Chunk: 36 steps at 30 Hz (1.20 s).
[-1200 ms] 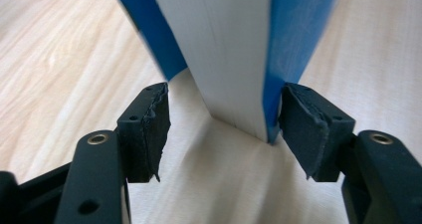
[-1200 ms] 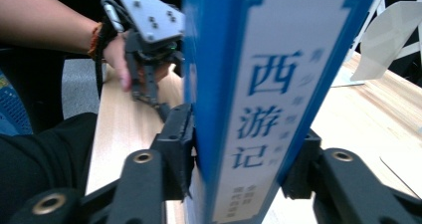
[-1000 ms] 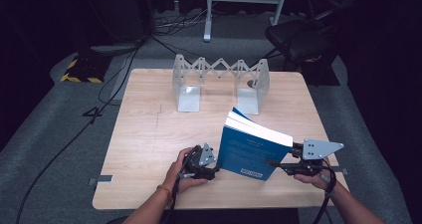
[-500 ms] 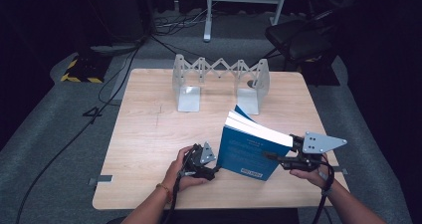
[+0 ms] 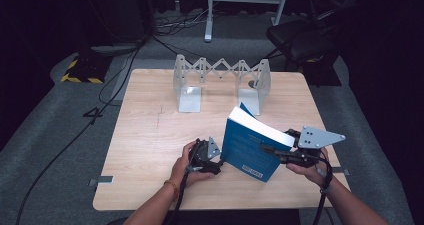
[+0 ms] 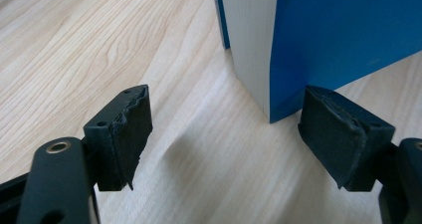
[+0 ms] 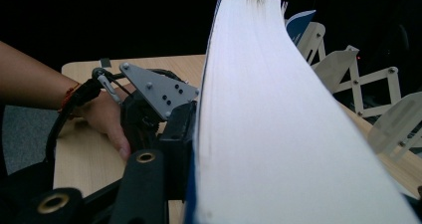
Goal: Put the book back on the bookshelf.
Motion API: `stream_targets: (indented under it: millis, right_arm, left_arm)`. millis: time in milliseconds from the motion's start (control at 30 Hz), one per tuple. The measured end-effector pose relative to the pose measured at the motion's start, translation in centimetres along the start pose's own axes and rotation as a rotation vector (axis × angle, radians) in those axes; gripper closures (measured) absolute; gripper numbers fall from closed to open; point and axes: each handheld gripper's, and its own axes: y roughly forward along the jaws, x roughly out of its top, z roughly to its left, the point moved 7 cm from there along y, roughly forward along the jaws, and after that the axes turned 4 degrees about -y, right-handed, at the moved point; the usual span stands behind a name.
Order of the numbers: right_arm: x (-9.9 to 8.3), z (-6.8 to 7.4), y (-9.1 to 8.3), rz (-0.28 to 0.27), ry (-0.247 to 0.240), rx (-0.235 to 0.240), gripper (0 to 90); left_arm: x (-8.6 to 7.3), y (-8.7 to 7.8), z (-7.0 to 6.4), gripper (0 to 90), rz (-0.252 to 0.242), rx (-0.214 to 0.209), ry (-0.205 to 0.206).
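The blue book stands tilted on its lower edge at the table's five o'clock area, clamped near its upper right corner by the right gripper at the book's three o'clock. The left gripper, jaws spread apart, sits at the book's nine o'clock, just beside its lower corner. A folding metal rack stands at the table's twelve o'clock.

A metal accordion-style rack is set at the upper middle of the wooden table — its two ends standing upright. Beyond the table, a dark chair is seen upper right, and cables are trailed over the grey floor — upper left.
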Motion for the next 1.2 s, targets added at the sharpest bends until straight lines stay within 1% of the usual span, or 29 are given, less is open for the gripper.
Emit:
stream_targets:
  millis: [67, 100, 167, 200, 267, 300, 333, 367, 433, 500, 567, 633, 667, 700, 733, 800, 833, 900, 967, 1000, 1100, 1200]
  right_arm:
    - [0.0, -0.1, 0.0, 0.006, 0.002, -0.007, 57.0]
    - [0.0, -0.3, 0.0, 0.014, 0.003, -0.012, 56.7]
    - [0.1, -0.4, 0.0, 0.038, 0.003, -0.027, 55.8]
    - [0.2, -0.5, -0.1, 0.053, 0.003, -0.033, 55.5]
    - [0.4, -0.6, -0.1, 0.077, 0.004, -0.036, 54.9]
    - [0.4, -0.6, -0.1, 0.077, 0.004, -0.036, 54.9]
    - [0.4, -0.7, -0.1, 0.094, 0.01, -0.032, 55.0]
    - [0.5, -0.8, -0.1, 0.107, 0.018, -0.03, 55.1]
    - [0.7, -0.7, -0.1, 0.124, 0.024, -0.027, 55.6]
    - [0.8, -0.6, -0.1, 0.137, 0.024, -0.027, 56.1]
    - [0.9, -0.6, 0.0, 0.146, 0.029, -0.029, 56.5]
    - [0.9, -0.6, 0.0, 0.145, 0.044, -0.03, 56.8]
    - [0.9, -0.7, 0.0, 0.145, 0.048, -0.033, 56.8]
    - [0.8, -0.7, 0.0, 0.145, 0.051, -0.032, 56.8]
    - [0.8, -0.8, -0.1, 0.145, 0.057, -0.031, 56.8]
    - [0.8, -0.8, 0.0, 0.15, 0.057, -0.03, 56.9]
    - [0.9, -0.8, 0.0, 0.149, 0.055, -0.029, 57.2]
    - [0.9, -0.8, 0.0, 0.151, 0.057, -0.025, 58.0]
    - [1.0, -0.8, 0.0, 0.157, 0.048, -0.014, 59.0]
    - [1.0, -0.8, 0.0, 0.157, 0.048, -0.014, 59.0]
    - [1.1, -0.8, 0.0, 0.165, 0.048, 0.002, 60.2]
    - [1.2, -1.2, 0.2, 0.178, 0.058, 0.005, 60.8]
  left_arm:
    - [0.2, 0.2, 0.2, 21.7, 0.0, 0.0, 0.005]
    - [0.3, 0.4, 0.3, 21.4, 0.001, 0.0, 0.001]
    - [0.6, 0.7, 0.5, 21.1, -0.005, 0.015, 0.011]
    - [0.7, 0.8, 0.6, 21.4, -0.002, 0.013, 0.008]
    - [0.7, 0.9, 0.7, 20.9, 0.009, -0.005, -0.013]
    - [0.7, 0.9, 0.7, 21.5, 0.009, -0.005, -0.013]
    - [0.5, 0.8, 0.7, 21.5, 0.011, -0.011, -0.031]
    - [0.4, 0.6, 0.7, 23.1, 0.015, -0.011, -0.039]
    - [0.0, 0.3, 0.8, 23.8, 0.025, -0.027, -0.056]
    - [-0.5, -0.2, 0.9, 23.6, 0.036, -0.041, -0.081]
    - [-1.0, -0.6, 0.8, 22.9, 0.049, -0.068, -0.106]
    - [-1.6, -1.2, 0.6, 21.1, 0.065, -0.104, -0.139]
    - [-2.0, -1.5, 0.6, 21.0, 0.069, -0.116, -0.14]
    - [-2.3, -1.8, 0.6, 18.8, 0.074, -0.124, -0.134]
    - [-2.6, -2.2, 0.6, 17.8, 0.075, -0.132, -0.123]
    - [-3.4, -3.1, 0.4, 17.8, 0.082, -0.175, -0.087]
    - [-3.9, -3.6, 0.5, 17.8, 0.081, -0.187, -0.074]
    - [-4.9, -4.5, 0.9, 17.8, 0.072, -0.177, -0.088]
    - [-5.8, -5.4, 1.5, 17.8, 0.07, -0.164, -0.094]
    - [-5.8, -5.4, 1.5, 17.8, 0.07, -0.164, -0.094]
    - [-7.3, -6.9, 2.5, 17.8, 0.071, -0.126, -0.134]
    - [-8.6, -8.2, 3.1, 17.8, 0.073, -0.073, -0.182]
